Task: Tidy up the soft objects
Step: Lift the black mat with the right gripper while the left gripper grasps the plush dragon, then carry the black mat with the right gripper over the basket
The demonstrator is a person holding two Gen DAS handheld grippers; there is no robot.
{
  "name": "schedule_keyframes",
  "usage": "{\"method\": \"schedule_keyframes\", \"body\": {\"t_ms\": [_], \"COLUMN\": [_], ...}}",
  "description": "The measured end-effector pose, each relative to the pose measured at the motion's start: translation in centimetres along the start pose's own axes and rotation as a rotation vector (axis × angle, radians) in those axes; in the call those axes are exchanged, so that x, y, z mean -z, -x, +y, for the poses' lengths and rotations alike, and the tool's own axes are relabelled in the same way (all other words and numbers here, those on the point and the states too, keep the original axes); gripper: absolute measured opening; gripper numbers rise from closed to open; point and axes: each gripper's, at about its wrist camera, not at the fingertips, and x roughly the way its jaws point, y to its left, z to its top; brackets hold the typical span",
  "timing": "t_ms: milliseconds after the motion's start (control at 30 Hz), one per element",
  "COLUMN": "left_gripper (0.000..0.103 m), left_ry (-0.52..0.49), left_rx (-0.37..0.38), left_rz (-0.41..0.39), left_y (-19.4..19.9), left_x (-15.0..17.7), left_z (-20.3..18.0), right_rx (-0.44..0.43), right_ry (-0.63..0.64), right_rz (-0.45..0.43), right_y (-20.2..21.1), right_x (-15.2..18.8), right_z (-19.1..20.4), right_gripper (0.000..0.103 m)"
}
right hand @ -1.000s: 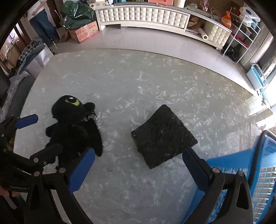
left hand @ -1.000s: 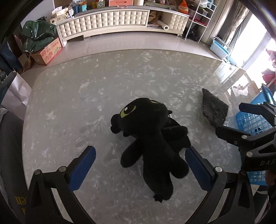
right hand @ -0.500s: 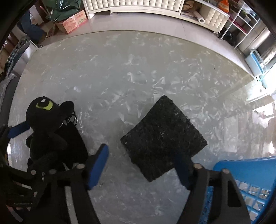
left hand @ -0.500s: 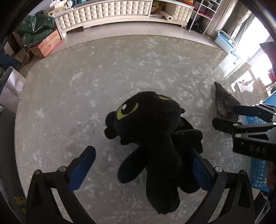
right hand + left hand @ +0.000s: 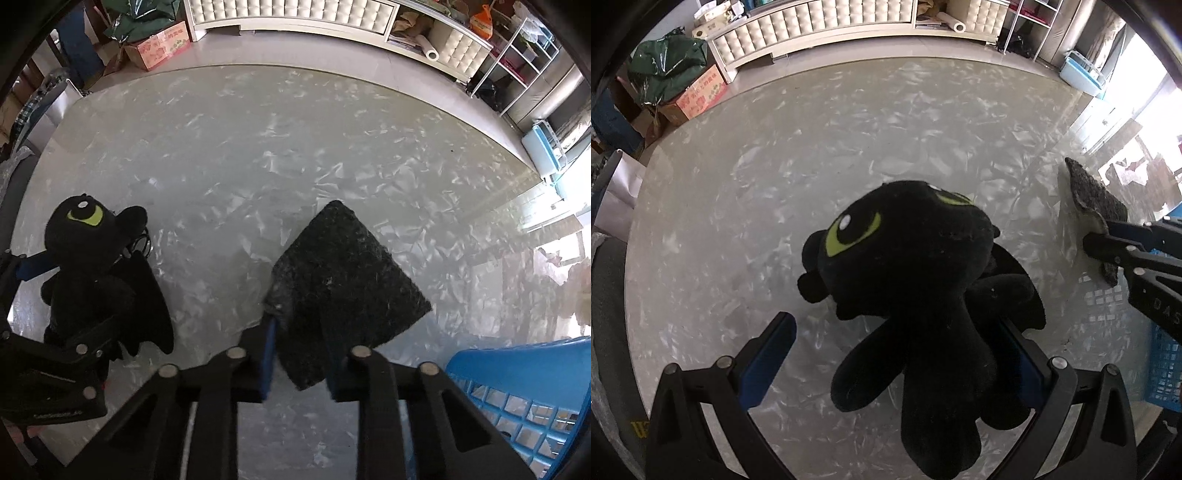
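A black plush dragon (image 5: 916, 280) with green eyes lies on the marbled table, its body between the wide-open jaws of my left gripper (image 5: 897, 354). The jaws are not pressed on it. It also shows at the left of the right wrist view (image 5: 96, 273). My right gripper (image 5: 299, 354) is shut on the near corner of a dark square scouring pad (image 5: 343, 273), whose far part stands tilted. The pad and the right gripper's fingers (image 5: 1115, 243) show at the right edge of the left wrist view.
A blue plastic basket (image 5: 517, 387) stands at the table's near right, also in the left wrist view (image 5: 1163, 362). The table edge (image 5: 332, 70) curves at the back. Beyond it are a white tufted cabinet (image 5: 820, 26), a cardboard box (image 5: 701, 96) and wire shelves (image 5: 524, 48).
My left gripper moved in around the plush dragon, which now fills more of the view. My right gripper closed from open onto the scouring pad's corner and tilted it up.
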Motion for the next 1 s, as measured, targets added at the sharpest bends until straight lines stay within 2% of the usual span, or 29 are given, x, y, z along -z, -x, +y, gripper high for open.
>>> {"method": "schedule_keyframes", "body": {"t_ms": [100, 200, 267, 333, 400, 600, 1000], "left_gripper": [0.103, 0.102, 0.094, 0.071, 0.057, 0.051, 0.050], "left_ry": [0.003, 0.005, 0.007, -0.003, -0.014, -0.014, 0.048], "left_rx": [0.001, 0.001, 0.001, 0.006, 0.019, 0.050, 0.121], "left_rz": [0.006, 0.001, 0.001, -0.005, -0.016, -0.017, -0.019], "left_y": [-0.1, -0.1, -0.1, 0.2, 0.7, 1.8, 4.4], "left_x": [-0.1, -0.4, -0.2, 0.2, 0.6, 1.7, 6.1], "left_z": [-0.2, -0.4, -0.7, -0.9, -1.3, -1.2, 0.4], "right_rx": [-0.024, -0.043, -0.067, -0.085, -0.092, -0.109, -0.131], "right_ry": [0.003, 0.006, -0.002, -0.004, 0.004, 0.008, 0.050], "right_rz": [0.003, 0.009, 0.006, 0.002, -0.001, -0.011, -0.072], "right_y": [0.1, 0.5, 0.9, 1.3, 1.6, 2.8, 9.3], "right_x": [-0.1, 0.9, 1.4, 1.8, 2.0, 3.2, 6.8], "right_z": [-0.1, 0.3, 0.3, 0.6, 0.5, 0.8, 0.7], "right_gripper": [0.008, 0.007, 0.006, 0.006, 0.006, 0.006, 0.006]}}
